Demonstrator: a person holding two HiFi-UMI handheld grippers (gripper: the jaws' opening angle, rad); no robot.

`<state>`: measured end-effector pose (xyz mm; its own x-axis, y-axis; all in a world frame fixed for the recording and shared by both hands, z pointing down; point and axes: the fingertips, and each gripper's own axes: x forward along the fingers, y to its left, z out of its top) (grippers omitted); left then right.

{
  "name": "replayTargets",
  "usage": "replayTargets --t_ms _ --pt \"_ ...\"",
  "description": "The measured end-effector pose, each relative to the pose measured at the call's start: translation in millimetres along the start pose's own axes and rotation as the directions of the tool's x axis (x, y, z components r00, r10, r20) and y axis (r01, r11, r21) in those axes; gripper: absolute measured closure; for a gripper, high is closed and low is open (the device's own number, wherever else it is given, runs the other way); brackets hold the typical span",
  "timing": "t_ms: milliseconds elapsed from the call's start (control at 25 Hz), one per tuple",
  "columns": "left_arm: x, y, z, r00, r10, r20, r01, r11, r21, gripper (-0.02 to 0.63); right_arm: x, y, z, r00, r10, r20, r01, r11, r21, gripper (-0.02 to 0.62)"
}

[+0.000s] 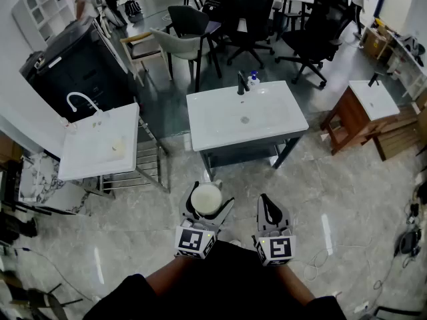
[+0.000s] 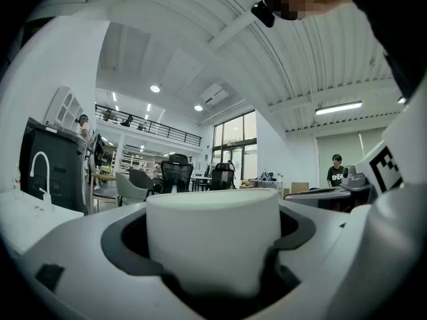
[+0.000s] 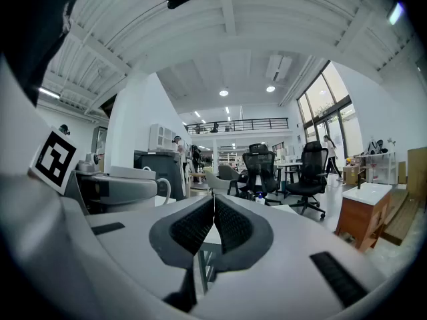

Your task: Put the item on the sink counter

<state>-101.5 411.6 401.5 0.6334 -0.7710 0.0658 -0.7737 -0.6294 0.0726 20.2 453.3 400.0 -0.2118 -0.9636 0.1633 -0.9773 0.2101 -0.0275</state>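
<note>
A white mug (image 1: 206, 198) sits upright between the jaws of my left gripper (image 1: 207, 201), which is shut on it in front of my body. The left gripper view shows the mug (image 2: 212, 239) filling the space between the dark pads, held level. My right gripper (image 1: 269, 212) hangs beside it, shut and empty, its ribbed pads (image 3: 193, 227) touching. The white sink counter (image 1: 220, 127) with a black faucet (image 1: 242, 83) and a small bottle (image 1: 253, 79) stands on the floor ahead of both grippers, some way off.
A second white sink (image 1: 87, 155) with a white tap stands at the left beside a metal rack (image 1: 143, 165). A wooden-based sink (image 1: 363, 109) is at the right. Black office chairs (image 1: 243, 19) and a table lie beyond. Cables (image 1: 407, 239) trail on the floor at the right.
</note>
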Motion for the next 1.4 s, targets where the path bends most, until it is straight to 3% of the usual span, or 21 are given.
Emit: replayTargets --t_ms 160,320,600,920,1280,1400 --pt "4.1 -1.6 -3.1 1.0 0.005 -0.002 -0.005 1.0 0.006 0.15 1.2 -5.7 -11.1 1.0 0.014 -0.009 -0.014 1.0 -0.008 0.565" --pt "-0.9 -3.7 -0.9 1.0 0.012 0.002 -0.012 1.0 0.009 0.15 -5.6 -10.9 -6.1 0.998 0.028 0.061 -0.028 1.0 0.002 0.565" --pt "-2.1 -0.9 -10.3 1.0 0.026 -0.012 -0.026 1.0 0.008 0.15 -6.6 -19.1 -24.1 0.999 0.034 0.02 -0.034 0.999 0.019 0.563" --pt "34.7 5.7 -15.5 0.999 -0.038 -0.007 0.038 0.999 -0.006 0.15 13.3 -28.1 -32.1 1.0 0.027 0.002 -0.027 0.999 0.03 0.563" --pt "112.3 39.7 -15.4 0.996 -0.083 -0.02 0.082 0.996 -0.034 0.15 86.2 -65.3 -15.5 0.999 -0.027 -0.032 0.028 0.999 0.031 0.563" --pt "139.7 67.0 -9.6 0.996 -0.082 -0.028 0.08 0.995 -0.056 0.15 129.7 -68.8 -11.9 1.0 0.004 -0.03 -0.003 0.999 0.034 0.563"
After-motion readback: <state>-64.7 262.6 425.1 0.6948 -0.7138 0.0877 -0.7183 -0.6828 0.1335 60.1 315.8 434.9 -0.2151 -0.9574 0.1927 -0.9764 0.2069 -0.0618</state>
